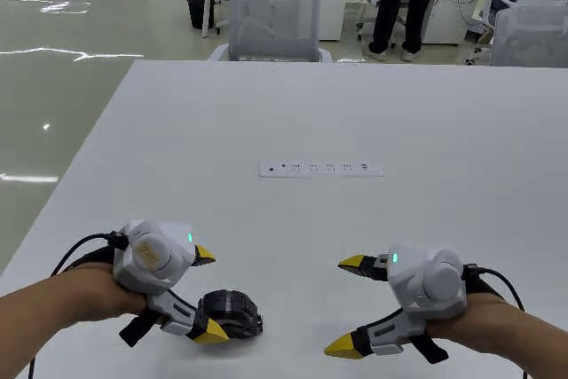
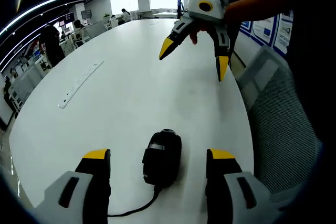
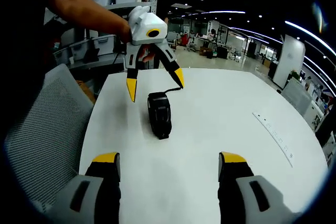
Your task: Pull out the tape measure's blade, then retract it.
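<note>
Your left gripper (image 1: 207, 295) holds its yellow-tipped fingers (image 2: 96, 157) wide apart, with the black plastic tape measure (image 2: 163, 156) lying on the white surface (image 1: 355, 113) between them. Your right gripper (image 1: 344, 304) is spread wide too, its fingers pointing toward the tape measure.

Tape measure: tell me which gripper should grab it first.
Left. The left gripper has its open jaws either side of the tape measure; the right gripper, also open, sits well apart from it.
</note>
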`<action>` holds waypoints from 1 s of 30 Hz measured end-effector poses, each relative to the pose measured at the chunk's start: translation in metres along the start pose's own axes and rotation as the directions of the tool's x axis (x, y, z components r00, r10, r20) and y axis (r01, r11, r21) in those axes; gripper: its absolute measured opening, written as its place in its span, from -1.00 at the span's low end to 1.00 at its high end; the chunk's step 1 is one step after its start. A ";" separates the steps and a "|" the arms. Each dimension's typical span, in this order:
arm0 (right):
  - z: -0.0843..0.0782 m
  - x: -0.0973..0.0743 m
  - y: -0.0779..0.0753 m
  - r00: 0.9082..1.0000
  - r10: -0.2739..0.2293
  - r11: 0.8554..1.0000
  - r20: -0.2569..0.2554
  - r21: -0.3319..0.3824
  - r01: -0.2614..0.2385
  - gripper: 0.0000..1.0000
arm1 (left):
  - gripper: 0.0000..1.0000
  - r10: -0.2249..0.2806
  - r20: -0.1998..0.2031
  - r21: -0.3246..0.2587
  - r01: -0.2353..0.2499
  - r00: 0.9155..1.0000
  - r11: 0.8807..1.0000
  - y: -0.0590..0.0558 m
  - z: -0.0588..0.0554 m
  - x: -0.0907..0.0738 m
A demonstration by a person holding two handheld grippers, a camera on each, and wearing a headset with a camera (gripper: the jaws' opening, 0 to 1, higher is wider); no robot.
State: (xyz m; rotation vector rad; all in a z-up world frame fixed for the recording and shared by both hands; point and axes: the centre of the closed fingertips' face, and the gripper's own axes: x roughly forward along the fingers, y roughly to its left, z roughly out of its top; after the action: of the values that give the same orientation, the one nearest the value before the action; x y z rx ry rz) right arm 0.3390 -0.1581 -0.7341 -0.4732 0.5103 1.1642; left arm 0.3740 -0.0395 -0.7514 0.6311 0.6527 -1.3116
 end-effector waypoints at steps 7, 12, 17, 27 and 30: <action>0.013 0.017 -0.003 0.999 0.050 0.998 -0.016 -0.042 -0.050 0.44 | 0.21 -0.038 -0.064 0.015 0.039 0.997 0.999 -0.006 -0.005 0.011; 0.021 0.029 -0.004 0.996 0.083 0.994 -0.032 -0.064 -0.084 0.39 | -0.06 -0.061 -0.103 0.024 0.064 0.993 0.998 -0.008 -0.007 0.020; 0.022 0.041 0.007 0.986 0.151 0.985 -0.064 -0.079 -0.156 0.17 | -0.10 -0.070 -0.132 0.041 0.076 0.989 0.996 -0.009 -0.008 0.030; 0.014 0.066 0.015 0.969 0.210 0.969 -0.128 -0.103 -0.223 0.03 | -0.25 -0.070 -0.207 0.049 0.082 0.976 0.995 -0.010 -0.022 0.043; 0.009 0.072 0.016 0.964 0.218 0.966 -0.154 -0.110 -0.236 -0.01 | -0.33 -0.030 -0.214 0.089 0.050 0.976 0.995 -0.004 -0.023 0.043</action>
State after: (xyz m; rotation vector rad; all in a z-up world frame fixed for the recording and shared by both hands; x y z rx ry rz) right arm 0.3477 -0.0949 -0.7715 -0.6219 0.6269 1.3964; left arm 0.3737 -0.0514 -0.7991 0.8471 0.7840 -1.3290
